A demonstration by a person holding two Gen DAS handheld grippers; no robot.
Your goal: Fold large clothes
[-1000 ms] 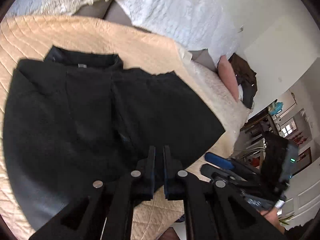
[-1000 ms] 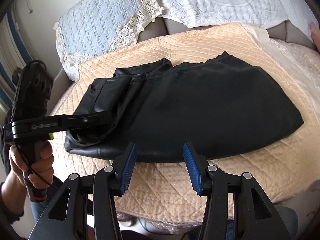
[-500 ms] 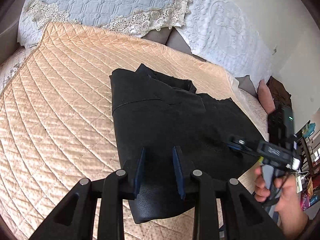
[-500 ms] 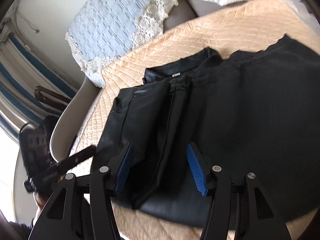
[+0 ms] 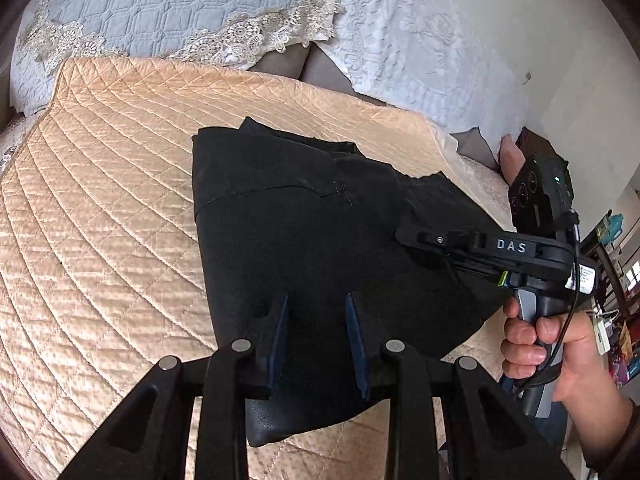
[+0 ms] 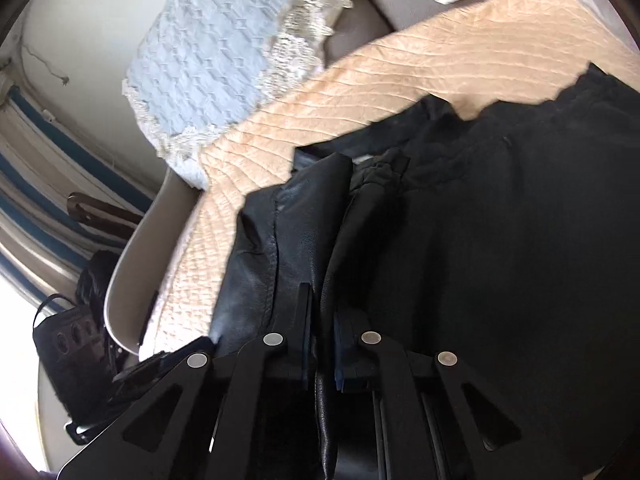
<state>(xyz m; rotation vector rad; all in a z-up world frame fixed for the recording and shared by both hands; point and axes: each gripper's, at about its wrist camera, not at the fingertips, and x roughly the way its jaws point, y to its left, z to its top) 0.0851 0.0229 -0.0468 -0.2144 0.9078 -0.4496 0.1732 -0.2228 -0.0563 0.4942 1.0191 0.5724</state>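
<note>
On a peach quilted bed (image 5: 120,208), the right claw (image 6: 320,344) was closing on a fold of the black leather garment (image 5: 304,232) near its hem while the left claw (image 5: 316,340) hovered narrowly parted above it — a clean fold probably wanted both corners lifted level

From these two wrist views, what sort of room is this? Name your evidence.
Probably a bedroom: a peach quilted bedspread, lace-trimmed blue pillow, and a black garment laid out for folding.

left wrist: down, near | right wrist: down, closer | shared: black garment (image 5: 320,232)
</note>
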